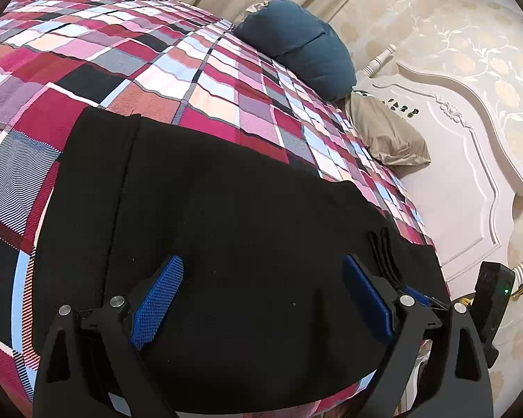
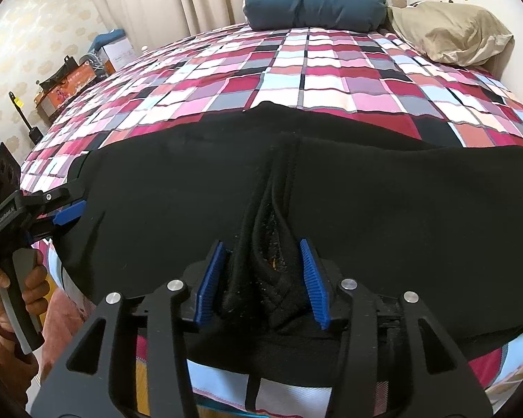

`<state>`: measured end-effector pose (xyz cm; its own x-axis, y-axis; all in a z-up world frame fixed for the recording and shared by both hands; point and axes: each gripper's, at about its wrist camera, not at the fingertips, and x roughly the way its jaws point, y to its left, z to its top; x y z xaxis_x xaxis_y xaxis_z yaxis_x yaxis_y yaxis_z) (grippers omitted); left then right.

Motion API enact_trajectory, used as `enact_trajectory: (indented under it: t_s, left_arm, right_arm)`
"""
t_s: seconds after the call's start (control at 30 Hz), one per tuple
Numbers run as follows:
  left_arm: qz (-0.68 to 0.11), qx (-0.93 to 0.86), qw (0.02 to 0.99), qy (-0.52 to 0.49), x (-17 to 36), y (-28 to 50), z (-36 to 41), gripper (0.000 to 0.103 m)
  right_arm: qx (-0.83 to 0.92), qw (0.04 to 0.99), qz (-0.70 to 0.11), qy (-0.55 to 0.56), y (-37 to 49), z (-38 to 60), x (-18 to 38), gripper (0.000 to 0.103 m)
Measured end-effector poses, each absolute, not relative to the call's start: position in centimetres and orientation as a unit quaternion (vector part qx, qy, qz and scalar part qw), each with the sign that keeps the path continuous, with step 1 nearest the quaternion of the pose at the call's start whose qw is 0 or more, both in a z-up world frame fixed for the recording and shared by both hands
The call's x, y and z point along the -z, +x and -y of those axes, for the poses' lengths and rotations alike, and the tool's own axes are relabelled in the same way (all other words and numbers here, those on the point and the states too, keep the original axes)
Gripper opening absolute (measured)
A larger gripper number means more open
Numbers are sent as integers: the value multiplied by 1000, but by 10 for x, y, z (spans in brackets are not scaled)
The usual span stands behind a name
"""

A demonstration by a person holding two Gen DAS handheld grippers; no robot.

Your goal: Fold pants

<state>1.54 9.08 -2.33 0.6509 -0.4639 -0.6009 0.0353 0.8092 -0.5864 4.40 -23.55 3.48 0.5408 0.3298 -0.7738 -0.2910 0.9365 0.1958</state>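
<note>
Black pants [image 1: 226, 226] on plaid bedspread [image 1: 157, 59]; left hand-held gripper [image 1: 261, 299] spread wide, right hand-held gripper [image 2: 261, 278] clamping bunched pants.

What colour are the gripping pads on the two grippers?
Blue, on black frames; the pads show best in the right wrist view.

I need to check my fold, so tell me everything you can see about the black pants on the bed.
The black fleecy-looking pants lie spread flat across the near edge of the pink plaid bedspread, apparently folded into layers. The right gripper pinches a bunched wad of layered fabric between its blue fingers. The left gripper hovers open over the other end.
</note>
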Motion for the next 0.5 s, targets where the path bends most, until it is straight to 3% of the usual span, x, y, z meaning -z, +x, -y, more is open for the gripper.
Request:
enact_trajectory:
  t_s: [0.5]
  left_arm:
    - [-393,144,867,-272,24,16,-91,91]
  right_arm:
    - [-183,877,-445,8,40,230,-34,53]
